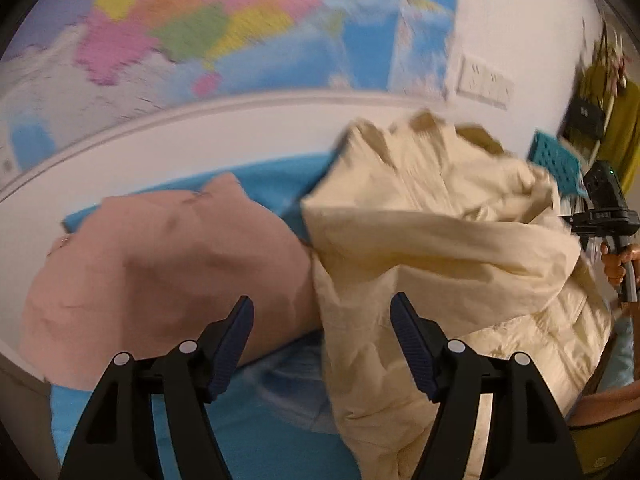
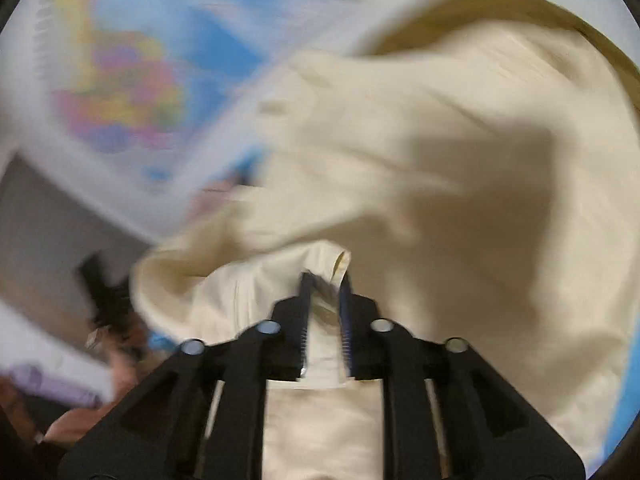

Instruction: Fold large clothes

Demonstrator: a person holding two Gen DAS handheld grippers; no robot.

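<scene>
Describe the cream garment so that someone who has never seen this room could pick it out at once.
Under the wall map lies a bright blue surface with two garments on it. The cream garment is the crumpled pale one beside the flat pink garment. One fold of it is pinched in the right gripper, whereas the pink one lies untouched.

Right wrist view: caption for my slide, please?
Right gripper pinching an edge of the cream fabric garment, blurred colourful wall map behind.

No lettering on the blurred wall map (image 1: 192,32) is legible.
</scene>
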